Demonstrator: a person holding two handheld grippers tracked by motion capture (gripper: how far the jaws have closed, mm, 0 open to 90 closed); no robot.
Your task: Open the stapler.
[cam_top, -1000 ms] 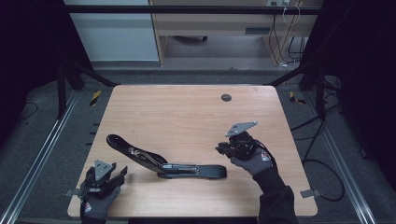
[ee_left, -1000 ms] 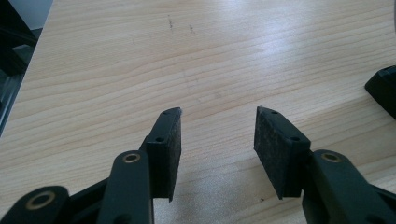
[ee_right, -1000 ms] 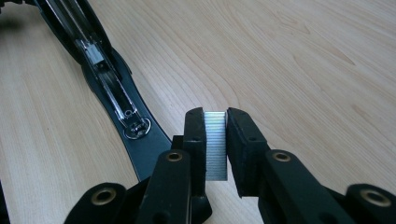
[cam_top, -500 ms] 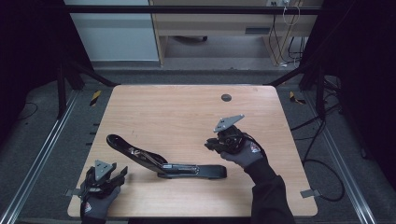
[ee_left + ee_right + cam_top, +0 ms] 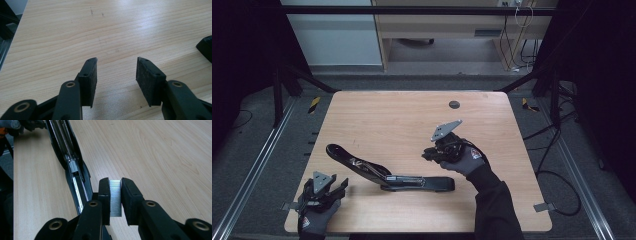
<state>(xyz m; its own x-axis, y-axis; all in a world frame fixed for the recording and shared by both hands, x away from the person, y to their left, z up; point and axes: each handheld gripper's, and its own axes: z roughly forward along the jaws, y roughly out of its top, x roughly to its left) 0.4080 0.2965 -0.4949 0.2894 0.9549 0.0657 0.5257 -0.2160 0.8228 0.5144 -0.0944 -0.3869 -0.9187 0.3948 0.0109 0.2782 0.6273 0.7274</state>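
A black stapler lies opened flat on the wooden table, its arm stretched toward the lower left and its metal channel facing up. My right gripper hovers just above the stapler's right part, pointing left, and is shut on a silvery strip of staples clamped between its pads. The strip sits just right of the open channel in the right gripper view. My left gripper rests at the table's front left corner, open, with bare wood between its pads. The stapler's tip shows at that view's right edge.
A small dark round grommet sits in the tabletop near the far edge. Metal rails run along both sides of the table, and cables lie on the floor at the right. A desk stands behind the table.
My right gripper has carried the staple strip leftward across the table, from right of the stapler to above its right part. The left gripper has stayed where it was.
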